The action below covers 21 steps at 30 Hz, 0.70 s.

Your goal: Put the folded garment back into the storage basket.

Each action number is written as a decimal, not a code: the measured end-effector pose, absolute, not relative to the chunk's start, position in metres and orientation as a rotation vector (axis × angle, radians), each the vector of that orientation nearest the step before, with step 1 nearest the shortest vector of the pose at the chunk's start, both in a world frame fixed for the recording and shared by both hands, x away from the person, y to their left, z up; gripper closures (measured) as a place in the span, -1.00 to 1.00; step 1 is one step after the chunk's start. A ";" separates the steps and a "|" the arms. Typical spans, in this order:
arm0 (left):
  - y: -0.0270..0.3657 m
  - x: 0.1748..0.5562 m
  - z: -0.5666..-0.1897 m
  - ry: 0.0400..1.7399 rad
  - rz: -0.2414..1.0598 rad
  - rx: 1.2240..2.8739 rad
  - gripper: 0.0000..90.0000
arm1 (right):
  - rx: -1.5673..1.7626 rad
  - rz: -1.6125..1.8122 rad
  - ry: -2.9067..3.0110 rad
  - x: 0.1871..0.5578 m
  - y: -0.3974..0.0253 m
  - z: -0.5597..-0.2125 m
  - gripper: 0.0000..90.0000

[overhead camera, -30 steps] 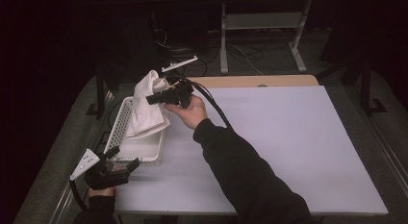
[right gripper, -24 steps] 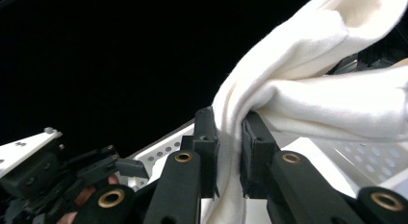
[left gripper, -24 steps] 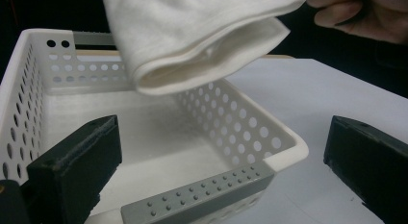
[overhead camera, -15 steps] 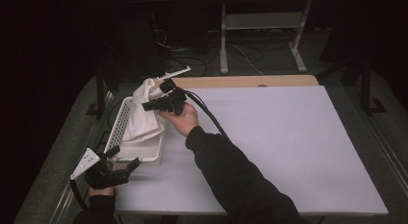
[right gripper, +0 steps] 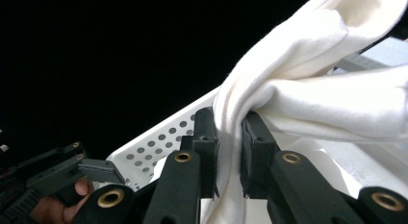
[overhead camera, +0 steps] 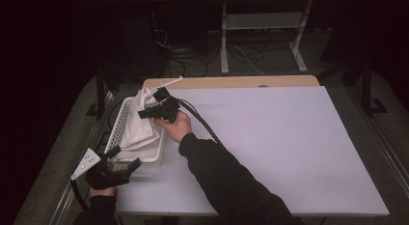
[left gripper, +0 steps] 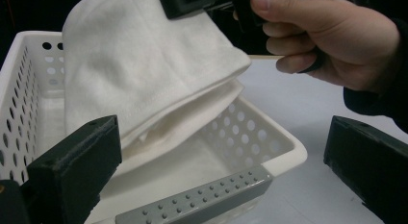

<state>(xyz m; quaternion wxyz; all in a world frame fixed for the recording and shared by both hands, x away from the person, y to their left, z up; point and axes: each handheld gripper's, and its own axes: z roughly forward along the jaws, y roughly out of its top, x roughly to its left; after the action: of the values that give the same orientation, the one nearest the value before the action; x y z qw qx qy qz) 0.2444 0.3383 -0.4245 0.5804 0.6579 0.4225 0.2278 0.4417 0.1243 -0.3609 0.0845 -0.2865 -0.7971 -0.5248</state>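
Note:
A white folded cloth [overhead camera: 140, 123] drapes into a white perforated basket [overhead camera: 155, 156] at the table's left edge. My right gripper [overhead camera: 147, 113] is shut on the cloth [right gripper: 308, 84], pinching a bunched fold between its jaws and holding its top above the basket. From the left gripper view the cloth [left gripper: 144, 84] hangs over the basket [left gripper: 269, 137], with the right hand above it. My left gripper [overhead camera: 123, 163] stands open at the basket's near end, its jaws apart with the basket's grey handle [left gripper: 197, 205] between them, touching nothing.
The basket sits at the left of a large pale table top [overhead camera: 279, 143]. A wooden strip [overhead camera: 231, 82] runs along the far edge. Cables and a metal stand [overhead camera: 260, 36] lie on the dark floor beyond.
My right gripper has moved left and lower with the cloth, bringing it further over the basket. The left gripper has stayed in place.

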 end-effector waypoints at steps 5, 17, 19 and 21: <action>0.338 0.245 -0.425 0.988 0.531 1.538 -1.00 | -0.856 -1.538 -2.379 0.441 0.131 -0.368 0.72; 0.338 0.246 -0.424 0.979 0.530 1.538 -1.00 | -0.903 -1.435 -2.394 0.440 0.151 -0.385 0.71; 0.338 0.246 -0.424 0.980 0.528 1.533 -1.00 | -0.914 -1.406 -2.405 0.439 0.155 -0.387 0.70; 0.338 0.246 -0.424 0.981 0.530 1.531 -1.00 | -0.915 -1.380 -2.409 0.438 0.158 -0.389 0.68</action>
<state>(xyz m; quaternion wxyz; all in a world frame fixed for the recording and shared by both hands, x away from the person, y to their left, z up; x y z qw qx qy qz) 0.2456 0.3378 -0.4238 0.5842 0.6561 0.4203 0.2272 0.4376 0.1577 -0.3887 0.1090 -0.3113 -0.8191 -0.4694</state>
